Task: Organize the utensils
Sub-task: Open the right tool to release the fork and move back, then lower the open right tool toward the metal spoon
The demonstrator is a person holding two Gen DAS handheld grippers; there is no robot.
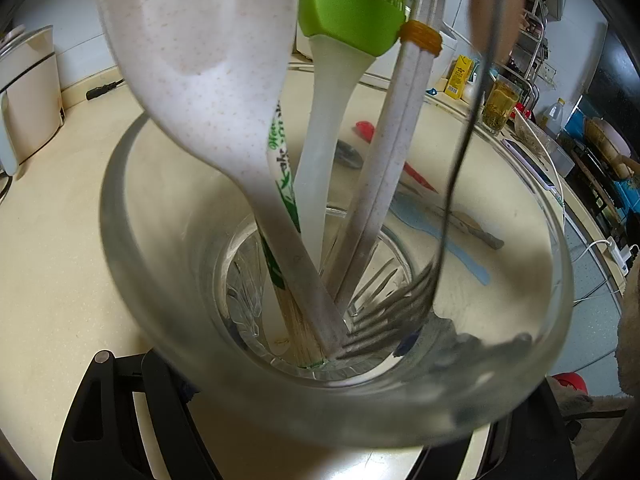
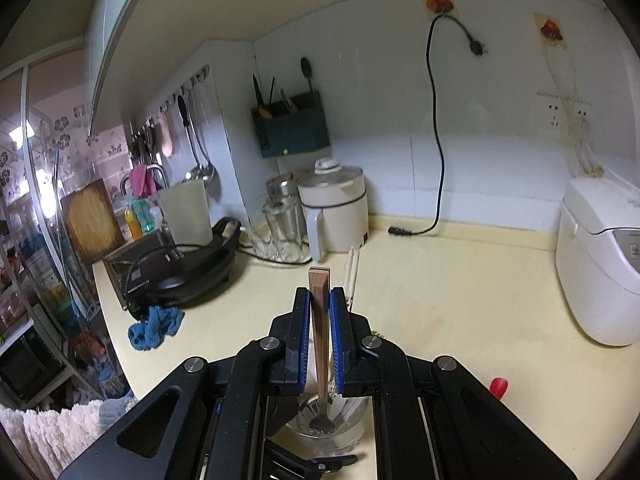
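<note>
The right gripper (image 2: pixel 319 300) has its fingers pinching a fork (image 2: pixel 320 344) by its wooden handle, tines down inside the glass jar (image 1: pixel 132 216). The left gripper (image 1: pixel 320 432) fingers clasp that jar on the tabletop (image 1: pixel 60 280). Inside stand a speckled rice paddle (image 1: pixel 200 80), a green silicone brush (image 1: pixel 352 12) and banded chopsticks (image 1: pixel 400 120); green lettering on one wrapper is unreadable.

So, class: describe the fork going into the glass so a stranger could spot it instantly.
Find the clear glass on the cream counter, already holding several utensils. The fork hangs tines-down inside it, pinched by the right gripper. It alone is metal with a wooden handle.
</note>
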